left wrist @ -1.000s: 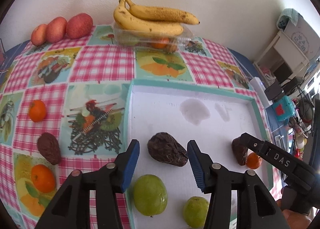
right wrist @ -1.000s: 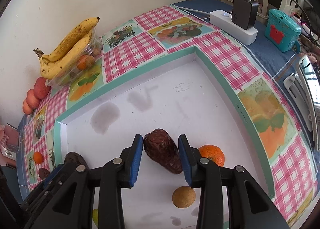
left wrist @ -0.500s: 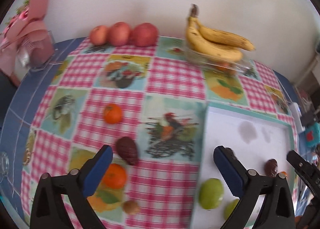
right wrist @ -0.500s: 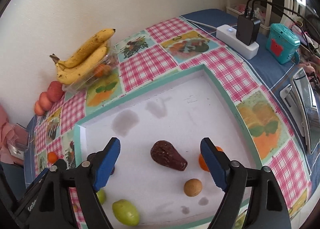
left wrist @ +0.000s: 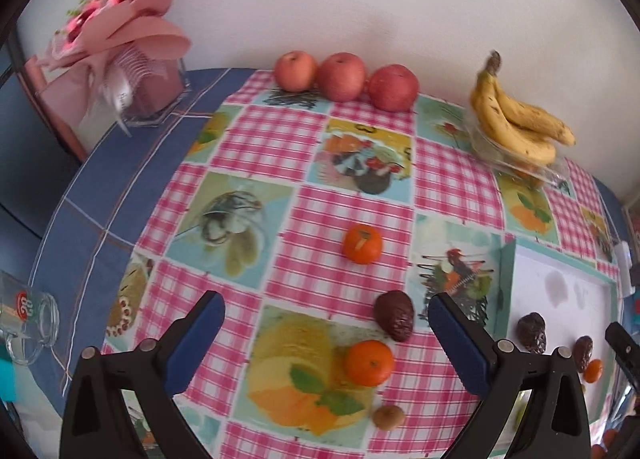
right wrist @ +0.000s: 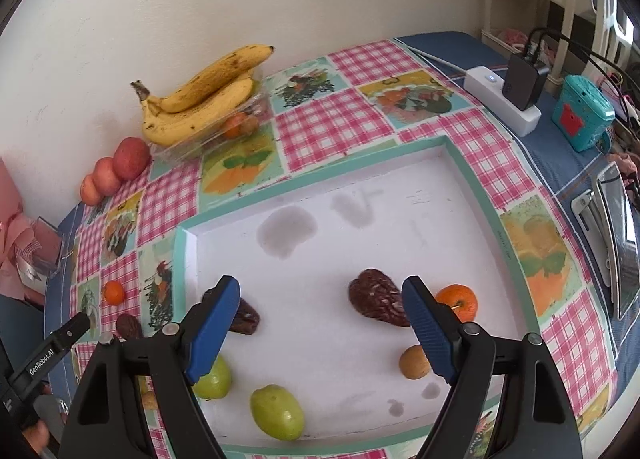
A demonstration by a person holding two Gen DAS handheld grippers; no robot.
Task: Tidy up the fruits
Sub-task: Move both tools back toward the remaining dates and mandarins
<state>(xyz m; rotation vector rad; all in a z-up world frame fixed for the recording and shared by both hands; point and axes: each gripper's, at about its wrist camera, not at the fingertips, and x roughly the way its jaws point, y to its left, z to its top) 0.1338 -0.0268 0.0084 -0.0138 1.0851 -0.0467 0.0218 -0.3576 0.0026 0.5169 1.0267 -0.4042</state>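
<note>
The white tray [right wrist: 400, 195] with its teal rim lies on the checked cloth of the bench [right wrist: 320, 127], and everything else is placed from it.

Inside the tray, seen from the right wrist, a dark wrinkled avocado [right wrist: 378, 303] lies toward the right side, with a mandarin [right wrist: 458, 301] just beside it against the right rim. A small brown round fruit [right wrist: 414, 363] sits nearer the camera than those two. A second dark avocado [right wrist: 244, 317] lies near the tray's left wall, partly behind a blue pad. Two green fruits rest near the tray's front edge: one [right wrist: 276, 413] in the open, the other [right wrist: 212, 381] partly hidden by the left finger.

The right gripper [right wrist: 320, 323] hovers above the tray with its jaws wide apart and nothing held; the avocado lies below, close to the right pad, not touched.

Left of the tray, on the cloth, the left wrist view shows a third dark avocado [left wrist: 394, 315] just outside the tray wall, a mandarin [left wrist: 369, 363] near it toward the camera, another mandarin [left wrist: 362, 243] farther away, and a small brown fruit [left wrist: 388, 417] nearest the camera. The left gripper [left wrist: 326, 339] hangs over these, jaws spread to their fullest and empty.

Beyond the tray, against the wall, bananas [right wrist: 204, 95] lie on a clear plastic box [right wrist: 212, 135], and three apples [left wrist: 344, 77] line up to their left.
</note>
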